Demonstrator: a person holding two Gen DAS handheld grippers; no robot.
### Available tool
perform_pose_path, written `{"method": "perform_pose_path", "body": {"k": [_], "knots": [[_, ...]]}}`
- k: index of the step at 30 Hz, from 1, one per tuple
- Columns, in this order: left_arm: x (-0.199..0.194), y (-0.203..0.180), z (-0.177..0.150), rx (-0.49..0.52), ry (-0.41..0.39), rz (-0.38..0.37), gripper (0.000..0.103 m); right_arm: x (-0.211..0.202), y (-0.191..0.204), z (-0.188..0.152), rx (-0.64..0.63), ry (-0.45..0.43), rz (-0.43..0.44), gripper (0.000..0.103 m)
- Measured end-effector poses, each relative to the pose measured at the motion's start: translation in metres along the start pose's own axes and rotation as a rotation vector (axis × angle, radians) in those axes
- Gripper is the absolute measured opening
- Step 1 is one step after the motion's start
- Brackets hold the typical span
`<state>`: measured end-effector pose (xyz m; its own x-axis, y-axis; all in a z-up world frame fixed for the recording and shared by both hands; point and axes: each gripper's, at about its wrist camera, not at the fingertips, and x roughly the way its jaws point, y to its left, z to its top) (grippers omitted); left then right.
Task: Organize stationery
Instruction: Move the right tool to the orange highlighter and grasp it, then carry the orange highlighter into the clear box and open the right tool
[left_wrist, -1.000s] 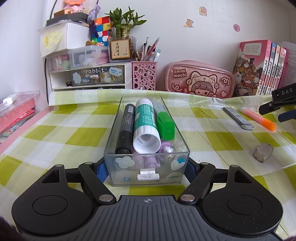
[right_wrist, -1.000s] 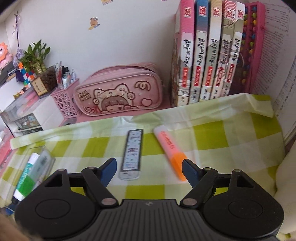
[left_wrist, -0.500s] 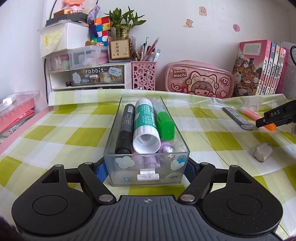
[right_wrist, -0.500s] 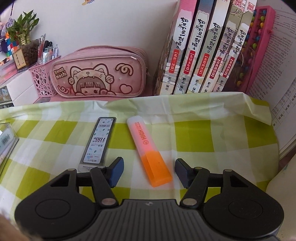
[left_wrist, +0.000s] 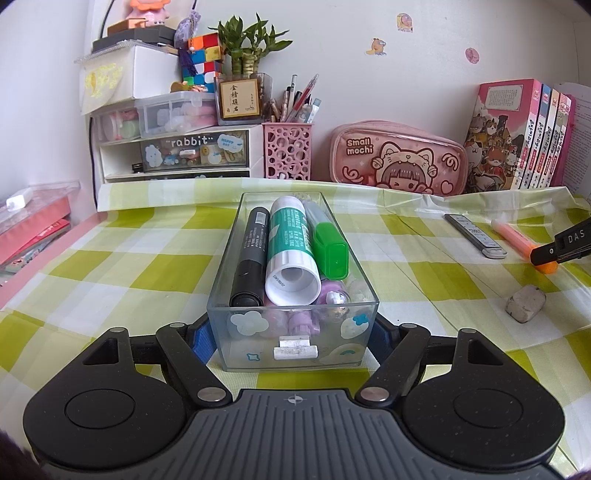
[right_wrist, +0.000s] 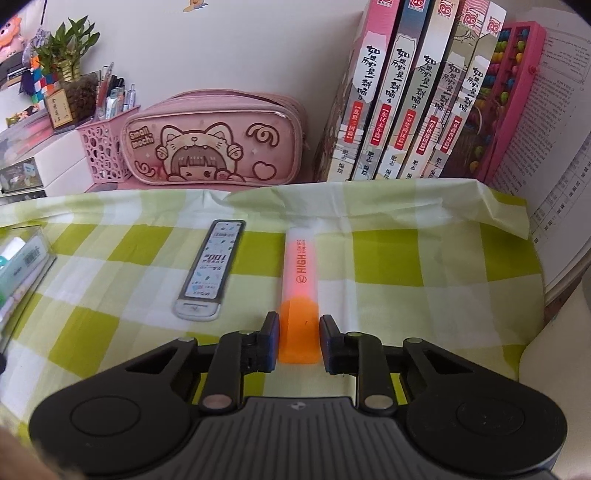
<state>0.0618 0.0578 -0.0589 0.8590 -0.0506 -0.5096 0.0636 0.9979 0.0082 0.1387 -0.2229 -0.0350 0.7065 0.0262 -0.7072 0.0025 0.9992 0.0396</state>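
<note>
Only the right wrist view shows the right gripper (right_wrist: 297, 341) low on the checked cloth (right_wrist: 388, 258), fingers bracketing the orange highlighter's (right_wrist: 299, 291) cap; contact cannot be confirmed. Half a second earlier they stood much wider. The left wrist view shows the left gripper (left_wrist: 293, 341) clamping the clear organizer box (left_wrist: 295, 332), position unchanged.

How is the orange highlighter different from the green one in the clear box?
The orange highlighter lies loose on the checked cloth; the green highlighter lies inside the clear box, beside a glue stick. The orange one's cap sits between the fingers of the right hand-held gripper; no gripper is at the green one. Its body looks pale pink, the green one's grey. Both are capped and lying flat.
</note>
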Motion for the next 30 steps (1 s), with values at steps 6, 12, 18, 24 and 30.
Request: {"method": "perform_pose_path", "body": {"k": [6,12,18,24,30], "knots": [[0.0,-0.001,0.001,0.001,-0.002,-0.001,0.076,-0.017,0.007,-0.011,-0.027,0.058,0.116,0.026],[0.0,-0.001,0.001,0.0,-0.003,-0.001,0.076,-0.006,0.004,0.002,-0.013,0.058,0.107,0.034],[0.0,0.0,0.001,0.001,-0.003,-0.001,0.076,0.007,0.011,0.01,-0.04,0.043,0.094,0.034],[0.0,-0.001,0.001,0.001,-0.003,-0.001,0.076,0.012,0.025,0.013,-0.085,0.022,0.078,0.028],[0.0,-0.001,0.001,0.001,-0.003,-0.001,0.076,0.011,0.027,0.011,-0.061,0.012,0.075,0.024]]}}
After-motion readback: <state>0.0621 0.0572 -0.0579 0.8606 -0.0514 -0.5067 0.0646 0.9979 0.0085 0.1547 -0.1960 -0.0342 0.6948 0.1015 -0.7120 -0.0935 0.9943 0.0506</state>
